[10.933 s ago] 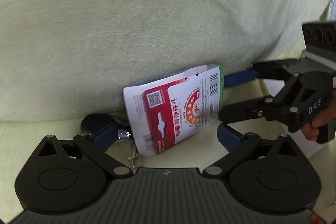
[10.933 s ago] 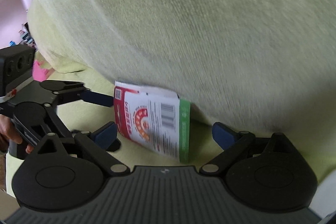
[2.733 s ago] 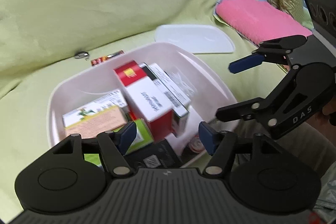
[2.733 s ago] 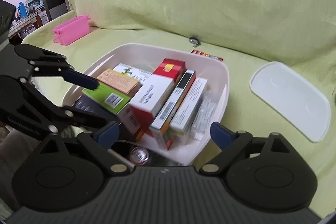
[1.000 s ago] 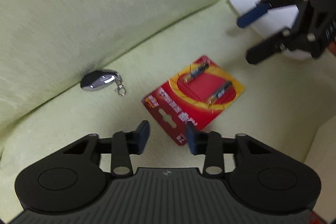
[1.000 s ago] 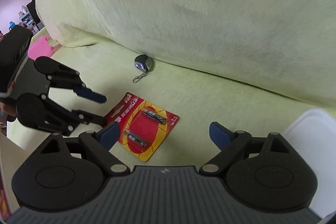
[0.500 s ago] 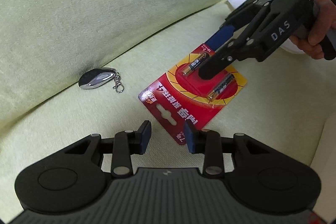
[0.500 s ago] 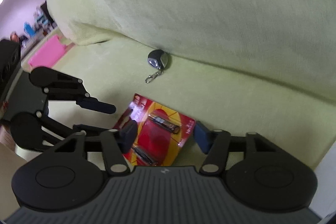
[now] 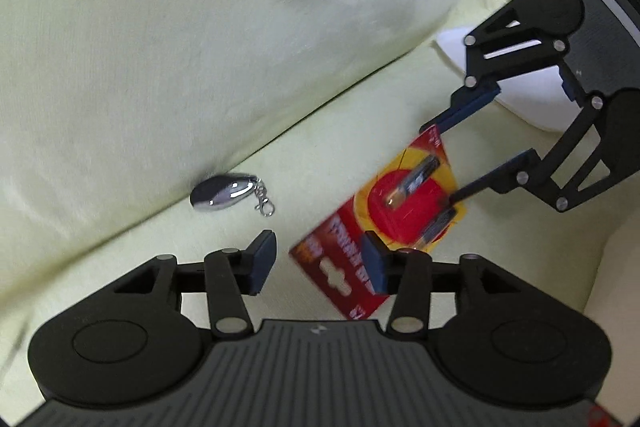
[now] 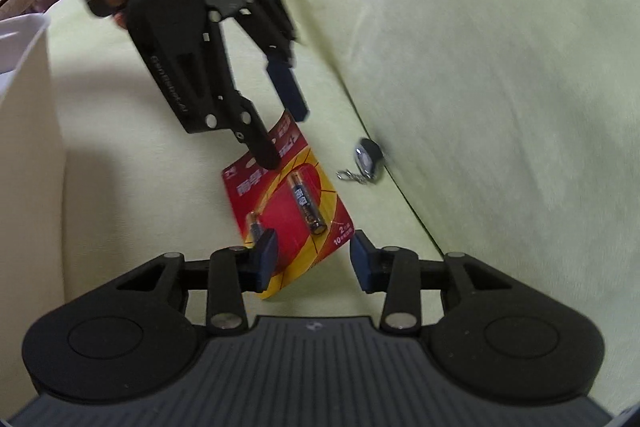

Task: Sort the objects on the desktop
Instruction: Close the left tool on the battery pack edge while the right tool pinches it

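On the sofa seat lies the battery card (image 10: 291, 205), long axis spanning both grippers. Right gripper (image 10: 310, 259) straddles its near end, jaws part-open; left gripper (image 9: 316, 261), equally part-open, hovers opposite.

Both tools (image 9: 318, 259) (image 10: 312, 259) — jaws parted, converging

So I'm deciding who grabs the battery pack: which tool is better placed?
Right, probably. The right tool is open with the battery pack end between its fingers; the left tool, also open, sits off to the pack's side.
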Demonstrator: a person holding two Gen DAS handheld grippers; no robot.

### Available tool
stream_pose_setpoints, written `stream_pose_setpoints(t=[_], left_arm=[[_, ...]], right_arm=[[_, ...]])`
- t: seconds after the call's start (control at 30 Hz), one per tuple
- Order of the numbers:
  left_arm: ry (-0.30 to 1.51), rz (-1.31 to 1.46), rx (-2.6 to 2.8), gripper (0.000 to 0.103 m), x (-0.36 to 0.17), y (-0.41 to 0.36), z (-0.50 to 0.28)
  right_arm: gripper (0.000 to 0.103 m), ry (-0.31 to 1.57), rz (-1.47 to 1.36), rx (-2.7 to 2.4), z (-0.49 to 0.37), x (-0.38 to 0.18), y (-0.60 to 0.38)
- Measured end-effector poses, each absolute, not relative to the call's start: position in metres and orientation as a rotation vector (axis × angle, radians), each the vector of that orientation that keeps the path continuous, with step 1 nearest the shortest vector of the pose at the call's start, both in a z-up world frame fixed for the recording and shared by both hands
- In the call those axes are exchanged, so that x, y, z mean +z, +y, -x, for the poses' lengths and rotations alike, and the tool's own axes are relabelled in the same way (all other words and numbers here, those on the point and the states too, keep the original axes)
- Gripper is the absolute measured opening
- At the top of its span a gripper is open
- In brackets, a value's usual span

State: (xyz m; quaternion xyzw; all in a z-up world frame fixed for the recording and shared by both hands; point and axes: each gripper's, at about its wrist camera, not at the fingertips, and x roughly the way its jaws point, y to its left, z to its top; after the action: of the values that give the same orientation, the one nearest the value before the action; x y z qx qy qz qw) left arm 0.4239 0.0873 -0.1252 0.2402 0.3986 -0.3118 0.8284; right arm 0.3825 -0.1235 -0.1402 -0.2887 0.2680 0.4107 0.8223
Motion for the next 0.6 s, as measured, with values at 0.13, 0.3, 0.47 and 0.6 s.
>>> stream_pose_setpoints(t=[0.13,0.3,0.47,0.6], left_arm=[[0.829,-0.595,-0.7,0.049,-0.121,0.077,-0.41],[0.815,-0.687,-0.698,0.037,-0.121,0.073,-0.392],[0.848,-0.728,-0.704,0.014,-0.128,0.075,-0.383],[0.859,-0.71,-0.693,0.013,-0.132,0.074,-0.383]], right_arm=[[0.034,0.623,0.589,0.869,-0.384,-0.135,-0.122],[0.026,0.7,0.561,0.859,-0.387,-0.131,-0.12],[0.011,0.738,0.586,0.869,-0.384,-0.138,-0.109],[0.01,0.751,0.577,0.849,-0.386,-0.141,-0.106]])
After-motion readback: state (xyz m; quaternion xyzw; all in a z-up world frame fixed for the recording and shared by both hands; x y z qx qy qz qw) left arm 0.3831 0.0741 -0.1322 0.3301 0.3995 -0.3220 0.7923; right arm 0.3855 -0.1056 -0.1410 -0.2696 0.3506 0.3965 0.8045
